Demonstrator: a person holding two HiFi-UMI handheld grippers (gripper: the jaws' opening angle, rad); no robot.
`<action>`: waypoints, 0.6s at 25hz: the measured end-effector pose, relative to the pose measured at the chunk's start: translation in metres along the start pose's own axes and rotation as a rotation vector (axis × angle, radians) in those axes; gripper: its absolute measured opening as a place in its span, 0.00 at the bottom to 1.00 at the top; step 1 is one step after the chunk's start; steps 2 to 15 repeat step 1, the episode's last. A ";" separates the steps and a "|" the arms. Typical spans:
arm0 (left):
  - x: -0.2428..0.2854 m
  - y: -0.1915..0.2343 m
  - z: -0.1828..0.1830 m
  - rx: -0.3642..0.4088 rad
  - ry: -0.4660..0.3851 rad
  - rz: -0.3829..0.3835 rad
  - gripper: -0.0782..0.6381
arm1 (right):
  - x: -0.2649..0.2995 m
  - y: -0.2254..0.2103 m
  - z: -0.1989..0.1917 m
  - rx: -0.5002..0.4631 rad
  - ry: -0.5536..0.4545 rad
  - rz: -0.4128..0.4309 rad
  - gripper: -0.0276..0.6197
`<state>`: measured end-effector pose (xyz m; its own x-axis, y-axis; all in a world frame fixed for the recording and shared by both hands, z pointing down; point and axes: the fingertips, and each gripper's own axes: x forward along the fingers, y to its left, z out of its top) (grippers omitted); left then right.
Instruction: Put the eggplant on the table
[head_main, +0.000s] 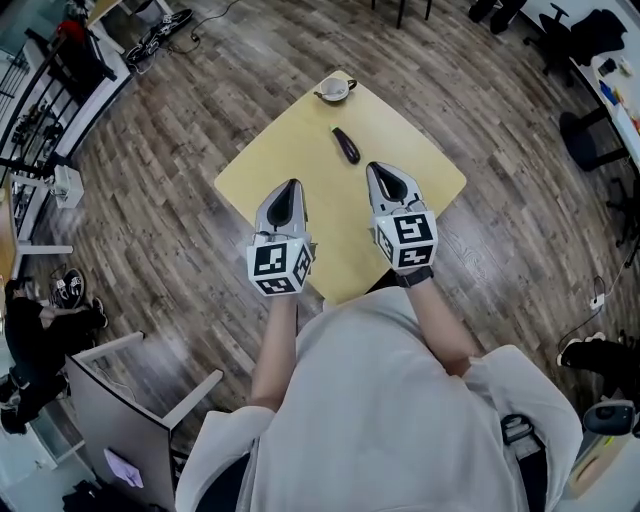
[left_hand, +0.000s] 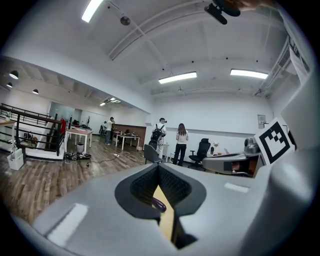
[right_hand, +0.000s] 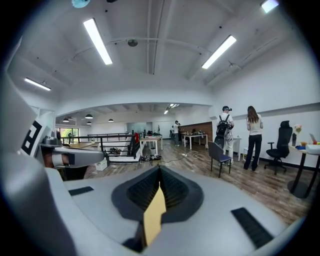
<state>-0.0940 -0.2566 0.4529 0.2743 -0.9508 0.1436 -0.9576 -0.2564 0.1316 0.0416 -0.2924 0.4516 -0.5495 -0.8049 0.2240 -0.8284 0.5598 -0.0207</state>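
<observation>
A dark purple eggplant (head_main: 346, 145) lies on the yellow square table (head_main: 280, 150), toward its far half. Both grippers hover over the table's near half, short of the eggplant and holding nothing. My left gripper (head_main: 293, 184) is at the left with its jaws together. My right gripper (head_main: 374, 168) is closer to the eggplant, just below and right of it, jaws also together. In the left gripper view a sliver of the eggplant (left_hand: 158, 204) and yellow tabletop shows through the slot behind the closed tips (left_hand: 158, 166). The right gripper view shows only tabletop behind its closed tips (right_hand: 160, 168).
A cup on a saucer (head_main: 335, 90) stands at the table's far corner. Wood floor surrounds the table. A railing and cables (head_main: 60, 90) are at far left, office chairs (head_main: 590, 140) at far right. People (right_hand: 251, 135) stand by distant desks.
</observation>
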 end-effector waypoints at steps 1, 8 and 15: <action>0.003 0.002 -0.002 -0.002 0.004 0.005 0.12 | 0.004 -0.002 -0.002 -0.005 0.004 0.002 0.06; 0.003 0.002 -0.002 -0.002 0.004 0.005 0.12 | 0.004 -0.002 -0.002 -0.005 0.004 0.002 0.06; 0.003 0.002 -0.002 -0.002 0.004 0.005 0.12 | 0.004 -0.002 -0.002 -0.005 0.004 0.002 0.06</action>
